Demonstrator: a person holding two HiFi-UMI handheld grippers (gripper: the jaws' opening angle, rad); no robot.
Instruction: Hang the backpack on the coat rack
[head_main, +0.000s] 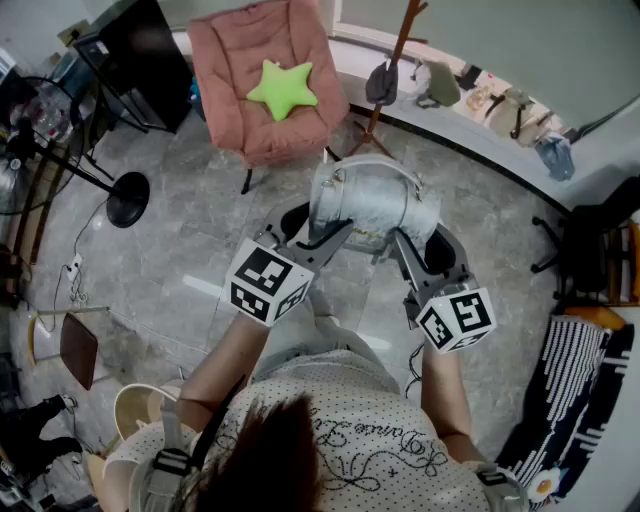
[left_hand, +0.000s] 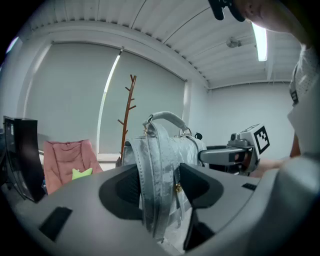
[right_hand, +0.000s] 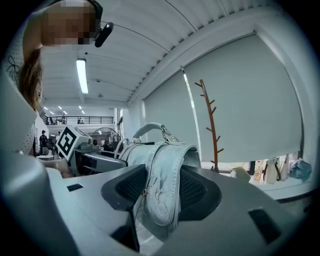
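Observation:
A silver-grey backpack (head_main: 365, 198) with a top handle hangs in the air in front of the person, held up between both grippers. My left gripper (head_main: 333, 233) is shut on its left shoulder strap (left_hand: 156, 190), which runs down between the two dark pads. On the other side, my right gripper (head_main: 399, 242) is shut on the right strap (right_hand: 162, 195). The brown wooden coat rack (head_main: 397, 48) stands beyond the backpack by the window, past the chair. It shows left of the bag in the left gripper view (left_hand: 127, 117) and right of it in the right gripper view (right_hand: 211, 125).
A pink armchair (head_main: 250, 110) with a green star cushion (head_main: 283, 88) stands ahead on the left. A dark item (head_main: 380, 82) hangs low on the rack. Bottles line the window sill (head_main: 500, 105). A black stand base (head_main: 128, 198) is at left, a black chair (head_main: 600, 250) at right.

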